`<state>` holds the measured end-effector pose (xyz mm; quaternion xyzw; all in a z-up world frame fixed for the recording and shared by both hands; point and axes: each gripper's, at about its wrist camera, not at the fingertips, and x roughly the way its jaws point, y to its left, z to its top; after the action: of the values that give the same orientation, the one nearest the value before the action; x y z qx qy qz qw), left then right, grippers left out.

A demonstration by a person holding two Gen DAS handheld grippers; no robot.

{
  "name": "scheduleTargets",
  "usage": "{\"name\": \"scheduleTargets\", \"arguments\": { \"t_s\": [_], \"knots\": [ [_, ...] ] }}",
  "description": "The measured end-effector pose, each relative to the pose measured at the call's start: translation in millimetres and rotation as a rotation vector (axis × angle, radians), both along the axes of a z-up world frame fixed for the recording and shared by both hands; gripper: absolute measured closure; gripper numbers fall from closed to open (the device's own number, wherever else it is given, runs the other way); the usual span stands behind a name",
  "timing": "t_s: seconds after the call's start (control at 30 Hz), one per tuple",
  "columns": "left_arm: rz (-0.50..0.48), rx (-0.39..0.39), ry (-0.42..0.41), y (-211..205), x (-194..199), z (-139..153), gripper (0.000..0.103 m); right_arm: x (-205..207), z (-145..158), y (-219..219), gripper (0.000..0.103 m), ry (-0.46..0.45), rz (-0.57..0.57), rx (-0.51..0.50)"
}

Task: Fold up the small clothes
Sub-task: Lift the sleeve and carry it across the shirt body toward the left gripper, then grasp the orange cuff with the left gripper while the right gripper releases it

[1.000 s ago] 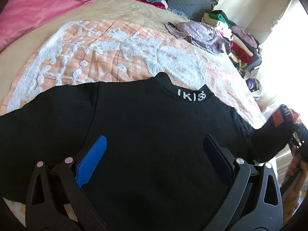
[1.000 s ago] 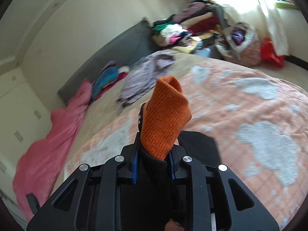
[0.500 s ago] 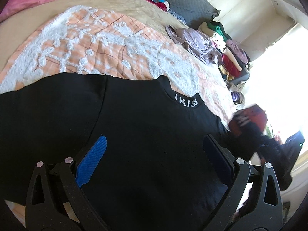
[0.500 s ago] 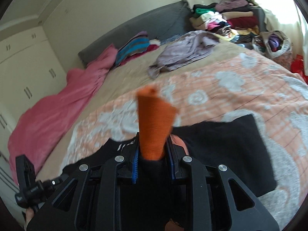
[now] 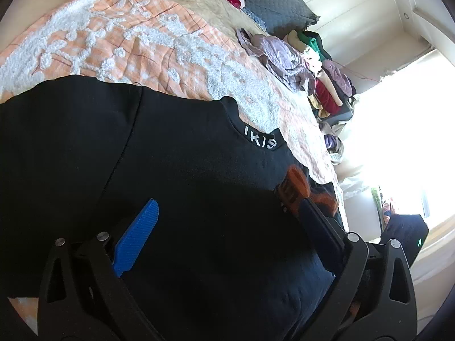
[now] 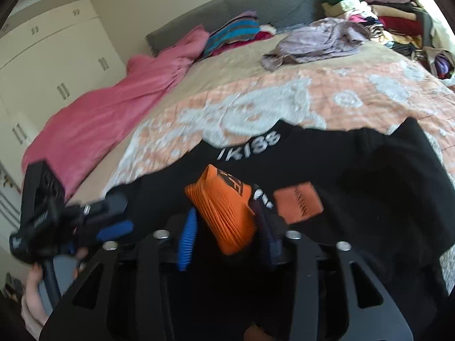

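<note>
Left claw (image 5: 227, 233): jaws wide apart, hovering over the black sweater, gripping nothing.
Sweater (image 5: 170, 170): spread flat on the bed's peach quilt (image 5: 142, 42), collar facing the headboard.
Orange cuff (image 6: 224, 207): folded onto the sweater's chest.
Right claw (image 6: 224, 236): jaws opening, cuff between them.

One black top (image 5: 199, 199), perhaps two clothes heaps (image 6: 378, 20).
</note>
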<state>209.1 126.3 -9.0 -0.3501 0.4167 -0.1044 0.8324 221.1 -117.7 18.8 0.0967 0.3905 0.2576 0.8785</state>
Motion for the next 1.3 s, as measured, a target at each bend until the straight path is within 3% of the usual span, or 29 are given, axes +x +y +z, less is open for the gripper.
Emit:
{"name": "scheduleTargets", "arguments": {
  "t_s": [0.1,0.17,0.3,0.37,0.47,0.7,0.83,1.0,1.1,1.17,1.3],
  "knots": [
    [-0.006,0.0,-0.006,-4.8,-0.7,0.0,0.016,-16.7,1.1,-7.2,0.058,0.009,0.038,0.029],
    [-0.021,-0.021,-0.014,-9.0,-0.5,0.7,0.033,-24.3,2.6,-10.7,0.054,0.004,0.051,0.023],
    [-0.098,-0.03,-0.011,-33.8,3.7,-1.9,0.039,-39.5,7.7,-30.9,0.054,0.001,0.03,0.029],
    [-0.13,-0.033,-0.005,-45.4,8.1,-3.8,0.052,-45.9,11.0,-42.4,0.054,-0.008,0.008,0.041],
    [-0.171,-0.035,0.003,-63.9,15.3,-7.8,0.053,-54.3,14.9,-61.4,0.054,-0.031,-0.034,0.04],
    [-0.172,0.074,0.048,-95.7,33.6,-22.6,0.056,-65.8,13.9,-99.5,0.054,-0.026,-0.111,0.07],
    [-0.188,0.134,0.029,-106.9,37.2,-18.5,0.096,-68.9,10.7,-119.0,0.054,-0.015,-0.165,0.098],
    [-0.229,0.066,-0.095,-101.9,25.8,14.2,0.098,-70.3,6.5,-129.2,0.054,-0.003,-0.194,0.106],
    [-0.207,0.113,-0.182,-94.3,14.1,47.6,0.098,-70.8,5.4,-129.5,0.054,-0.002,-0.192,0.104],
    [-0.191,0.099,-0.207,-83.3,7.5,61.0,0.098,-69.8,5.5,-128.1,0.054,0.0,-0.19,0.106],
    [-0.136,0.162,-0.24,-61.3,-10.9,77.9,0.098,-67.1,6.4,-121.2,0.054,-0.004,-0.182,0.087]
  ]
}}
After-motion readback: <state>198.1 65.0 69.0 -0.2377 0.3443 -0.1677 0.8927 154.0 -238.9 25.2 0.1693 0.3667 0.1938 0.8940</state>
